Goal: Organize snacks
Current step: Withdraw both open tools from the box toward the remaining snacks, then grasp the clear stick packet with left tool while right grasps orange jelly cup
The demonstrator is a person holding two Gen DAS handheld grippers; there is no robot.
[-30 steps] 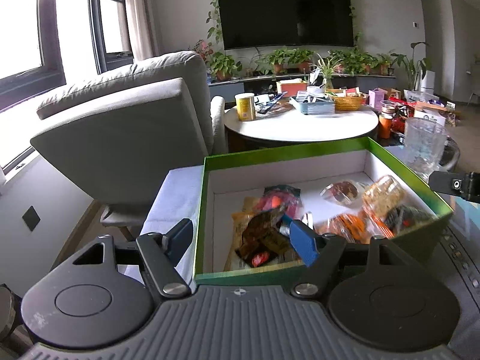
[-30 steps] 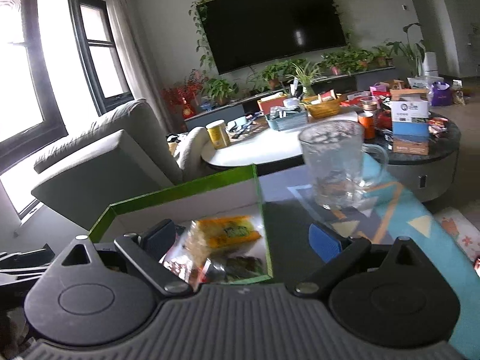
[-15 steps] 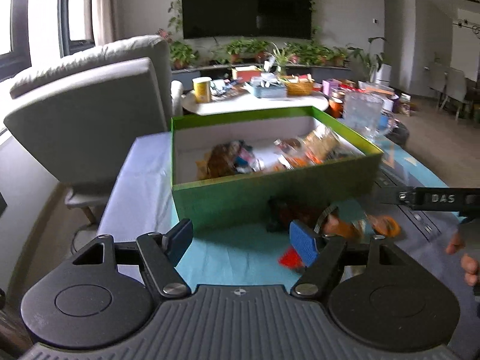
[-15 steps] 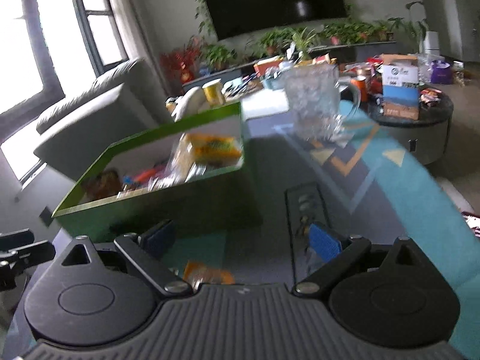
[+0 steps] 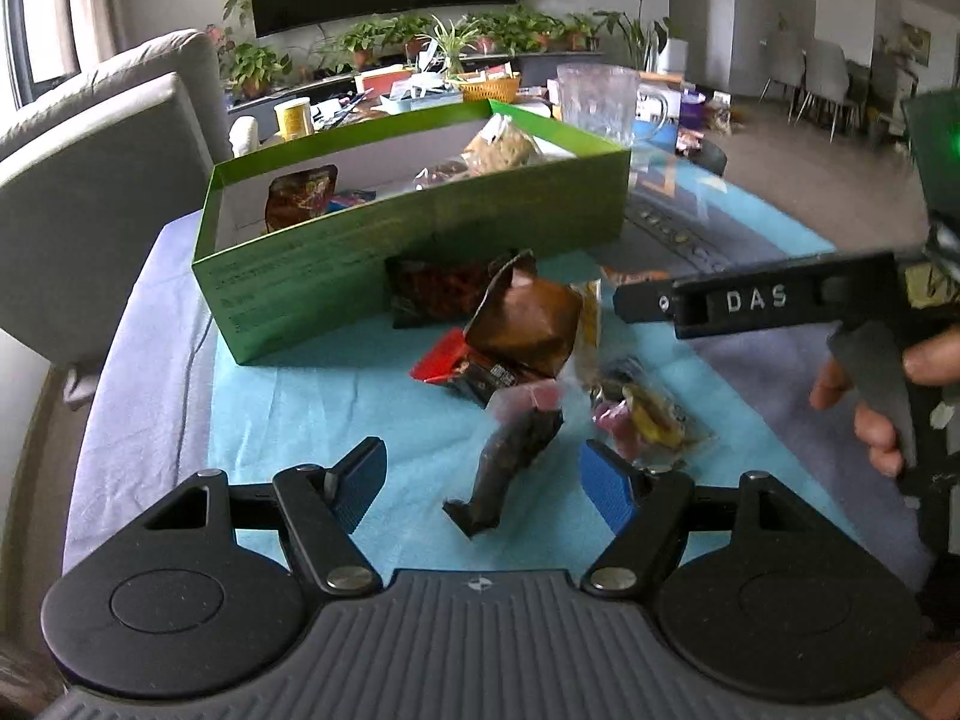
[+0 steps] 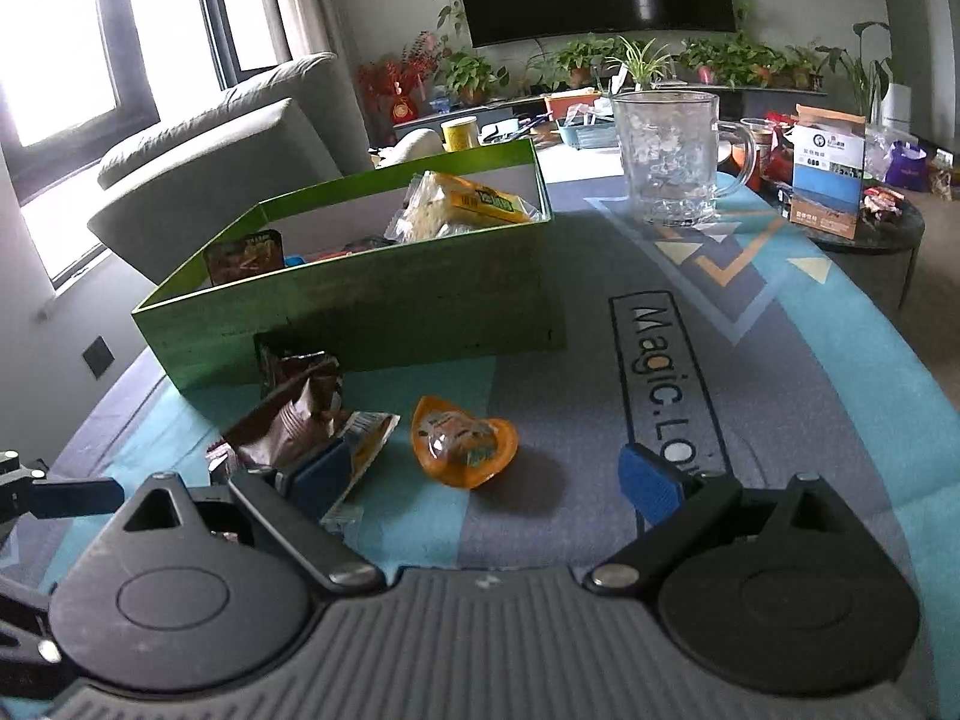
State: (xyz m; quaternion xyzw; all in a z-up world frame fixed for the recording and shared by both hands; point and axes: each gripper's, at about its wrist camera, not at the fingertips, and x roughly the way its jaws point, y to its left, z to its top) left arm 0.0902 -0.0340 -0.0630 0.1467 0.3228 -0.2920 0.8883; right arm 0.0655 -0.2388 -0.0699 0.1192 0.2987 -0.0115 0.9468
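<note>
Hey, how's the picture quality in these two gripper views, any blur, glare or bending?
Left wrist view: fisheye bends the green box and room edges; the dark snack packet near the lens looks smeared, and the right gripper's arm at the right edge is soft. Right wrist view: the window is blown out white, the orange snack casts a soft shadow, and the mat's lettering curves.

One green box (image 6: 372,300); one glass pitcher (image 6: 672,156); one orange jelly cup (image 6: 463,450); at least five loose snack packets (image 5: 522,324) near the box; several more inside, uncountable.
</note>
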